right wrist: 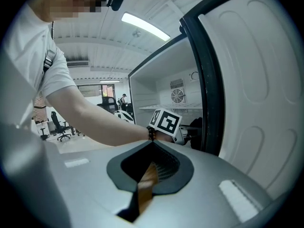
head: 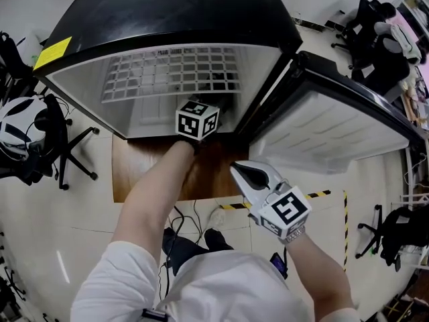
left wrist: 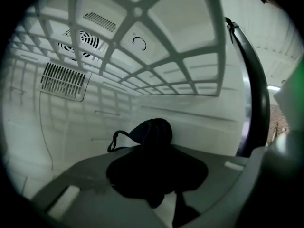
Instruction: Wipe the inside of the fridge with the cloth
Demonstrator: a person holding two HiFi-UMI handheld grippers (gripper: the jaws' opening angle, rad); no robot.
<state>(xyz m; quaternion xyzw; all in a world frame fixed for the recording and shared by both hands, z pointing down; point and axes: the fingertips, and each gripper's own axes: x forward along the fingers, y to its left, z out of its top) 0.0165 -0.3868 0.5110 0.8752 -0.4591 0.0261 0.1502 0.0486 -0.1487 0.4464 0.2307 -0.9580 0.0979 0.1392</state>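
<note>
Between the left fingers (left wrist: pixel 71 189) — cloth (left wrist: pixel 153 133)

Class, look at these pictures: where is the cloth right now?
In the left gripper view, the dark cloth sits bunched between the jaws of the left gripper, inside the fridge and below the wire shelf.

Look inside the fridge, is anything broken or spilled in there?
Nothing stands out. The fridge has clean-looking white walls with no spill showing, and the wire shelf sits straight. The only dark thing is the cloth, bunched in the jaws of the left gripper.
</note>
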